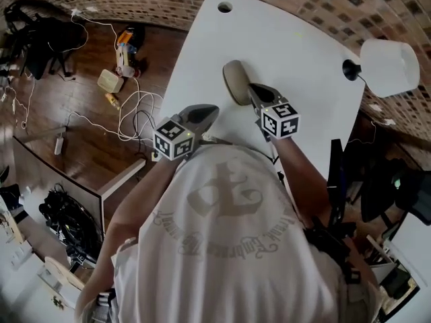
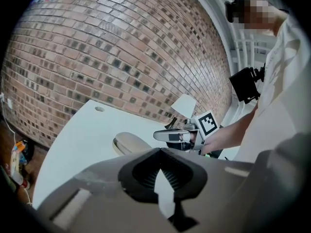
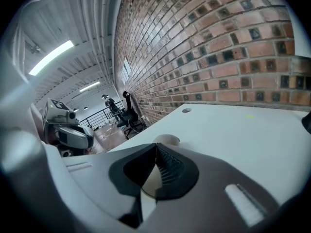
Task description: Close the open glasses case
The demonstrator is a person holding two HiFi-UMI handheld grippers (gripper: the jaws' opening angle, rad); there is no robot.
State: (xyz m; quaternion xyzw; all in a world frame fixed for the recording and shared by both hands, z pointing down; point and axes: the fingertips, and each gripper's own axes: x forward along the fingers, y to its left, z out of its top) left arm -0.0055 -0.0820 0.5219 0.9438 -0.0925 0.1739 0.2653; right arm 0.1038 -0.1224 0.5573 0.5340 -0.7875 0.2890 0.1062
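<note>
Looking at a beige glasses case (image 1: 236, 79) lying flat around the middle of the white table (image 1: 296, 39), lid seemingly down with only a seam showing along its side. Got the right gripper (image 1: 254, 91) at its near right edge, tongs pinched together on nothing, probably for pressing the lid down with a blunt nose rather than grabbing, though can't tell about actual contact. Got the left gripper (image 1: 214, 109) nearer and to the left, close by but off the case, tongs likewise together and empty, presumably ready for steadying.
</note>
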